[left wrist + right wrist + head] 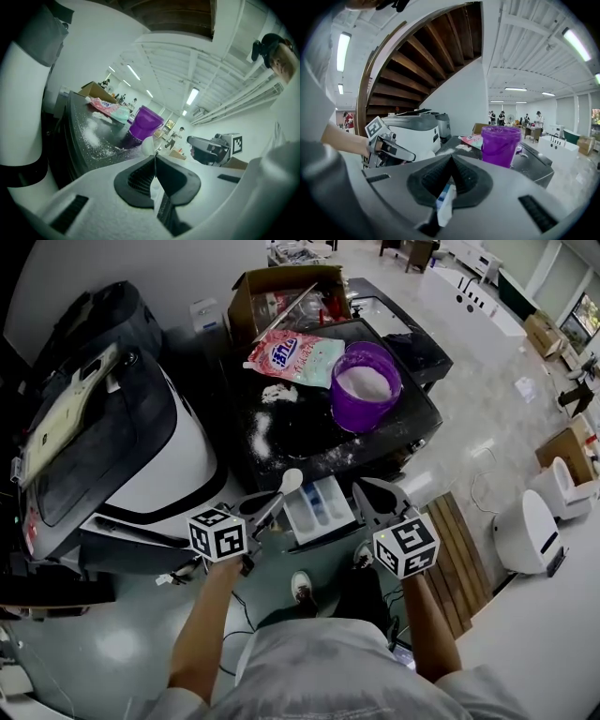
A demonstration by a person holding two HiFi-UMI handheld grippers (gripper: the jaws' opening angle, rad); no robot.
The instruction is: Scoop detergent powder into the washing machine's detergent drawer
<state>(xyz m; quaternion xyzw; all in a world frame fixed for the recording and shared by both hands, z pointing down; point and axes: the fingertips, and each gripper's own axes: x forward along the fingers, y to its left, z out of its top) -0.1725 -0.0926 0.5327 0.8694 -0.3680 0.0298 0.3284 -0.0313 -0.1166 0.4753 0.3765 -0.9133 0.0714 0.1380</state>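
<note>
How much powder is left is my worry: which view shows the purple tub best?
The head view: it looks down into the purple tub, so the white powder inside shows. The left gripper view and the right gripper view catch the tub only from the side, its wall and rim, not the contents.

Items counting up at the washers

Two grippers are showing, the left gripper and the right gripper. One scoop, one drawer, one bucket, one bag and one box are sitting in view. Two washers are standing nearest.
</note>
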